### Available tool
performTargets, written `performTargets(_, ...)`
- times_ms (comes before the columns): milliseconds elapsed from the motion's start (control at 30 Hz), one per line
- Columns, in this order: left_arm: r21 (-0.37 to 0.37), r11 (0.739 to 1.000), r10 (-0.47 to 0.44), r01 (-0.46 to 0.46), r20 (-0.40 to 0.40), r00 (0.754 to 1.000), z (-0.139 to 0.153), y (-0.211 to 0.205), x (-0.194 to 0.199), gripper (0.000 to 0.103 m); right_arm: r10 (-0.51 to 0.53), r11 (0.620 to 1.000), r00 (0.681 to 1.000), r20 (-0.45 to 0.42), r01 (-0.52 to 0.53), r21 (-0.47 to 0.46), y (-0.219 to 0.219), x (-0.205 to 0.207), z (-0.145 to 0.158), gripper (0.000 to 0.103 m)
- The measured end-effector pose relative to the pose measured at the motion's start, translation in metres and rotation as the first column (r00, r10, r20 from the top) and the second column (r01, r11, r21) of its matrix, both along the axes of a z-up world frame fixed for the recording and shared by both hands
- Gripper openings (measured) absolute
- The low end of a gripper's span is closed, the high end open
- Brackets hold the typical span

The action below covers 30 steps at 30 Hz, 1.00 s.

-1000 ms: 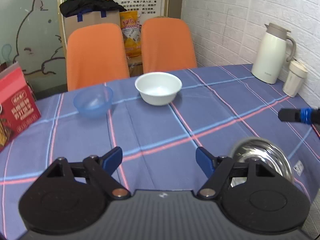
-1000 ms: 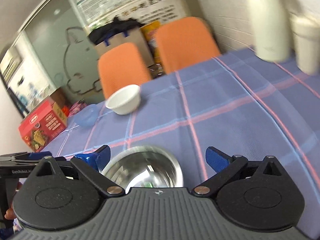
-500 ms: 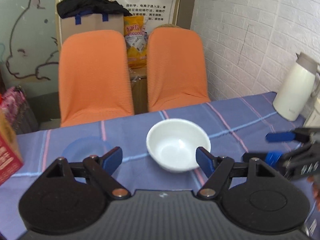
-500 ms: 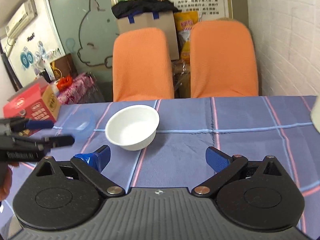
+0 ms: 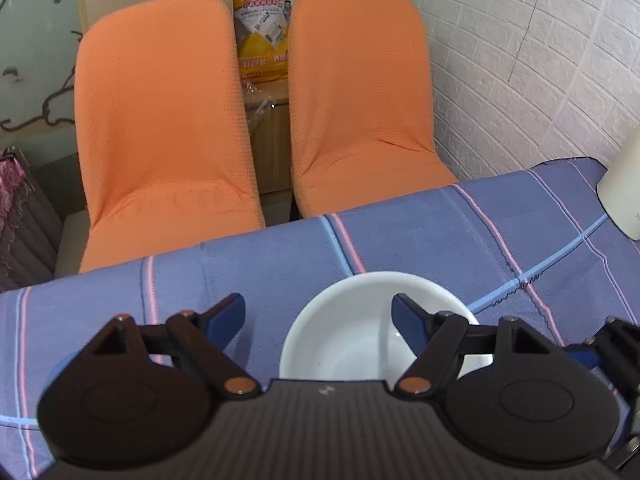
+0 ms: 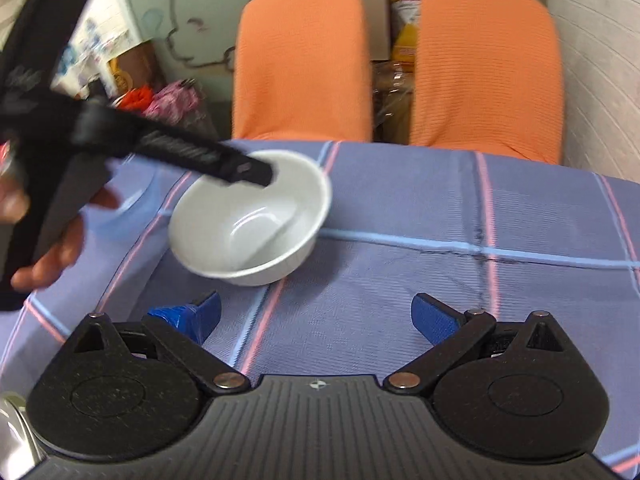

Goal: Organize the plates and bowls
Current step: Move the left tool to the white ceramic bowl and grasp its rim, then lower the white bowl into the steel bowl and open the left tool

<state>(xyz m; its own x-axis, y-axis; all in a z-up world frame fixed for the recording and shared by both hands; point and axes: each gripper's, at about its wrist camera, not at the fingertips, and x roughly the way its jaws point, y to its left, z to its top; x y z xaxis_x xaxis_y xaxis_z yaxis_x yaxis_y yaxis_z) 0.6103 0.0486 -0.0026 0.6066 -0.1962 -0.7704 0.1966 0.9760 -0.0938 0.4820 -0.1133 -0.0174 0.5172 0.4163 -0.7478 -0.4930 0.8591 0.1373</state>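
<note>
A white bowl (image 5: 352,332) (image 6: 248,216) stands on the blue checked tablecloth near the far edge. My left gripper (image 5: 318,314) is open over it: one finger (image 5: 408,316) hangs over the bowl's inside and the other (image 5: 228,316) is outside its left rim. Neither pad touches the bowl. The right wrist view shows the left gripper (image 6: 248,170) reaching in from the upper left. My right gripper (image 6: 316,318) is open and empty, just in front of the bowl. A translucent blue bowl (image 6: 132,196) sits left of the white one, partly hidden.
Two orange chairs (image 5: 160,120) (image 5: 360,92) stand behind the table's far edge. A white thermos (image 5: 624,192) is at the right. The rim of a steel bowl (image 6: 12,436) shows at the bottom left. A person's hand (image 6: 52,248) holds the left gripper.
Both grippers have moved across the table from the steel bowl to the white bowl. The left gripper now straddles its rim, and the right gripper has levelled out.
</note>
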Motion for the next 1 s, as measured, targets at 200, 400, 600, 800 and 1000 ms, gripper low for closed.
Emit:
performTargets(200,0.030,0.998,-0.050,0.050,-0.025,0.998,-0.015,-0.012,0.010,0.070,0.063,0.996,0.998,0.019,-0.061,-0.068,0.025,0.005,-0.010,0.089)
performTargets(400,-0.017,0.995,-0.102,0.102,-0.048,0.994,-0.028,-0.007,0.003,0.043,0.137,0.984,0.985,0.105,-0.123,-0.130,0.040,0.001,-0.017,0.089)
performTargets(600,-0.025,0.993,-0.113,0.112,-0.044,0.993,-0.022,-0.003,-0.009,0.043,0.195,0.978,0.954,0.227,-0.173,-0.113,0.045,-0.015,-0.005,0.087)
performTargets(800,-0.014,0.993,-0.116,0.116,-0.037,0.993,-0.014,-0.006,-0.024,0.043,0.199,0.978,0.934,0.295,-0.170,-0.121,0.045,-0.033,0.008,0.087)
performTargets(1000,0.003,0.990,-0.140,0.140,-0.017,0.990,0.000,-0.014,-0.052,0.043,0.204,0.976,0.931,0.303,-0.170,-0.136,0.042,-0.042,0.018,0.088)
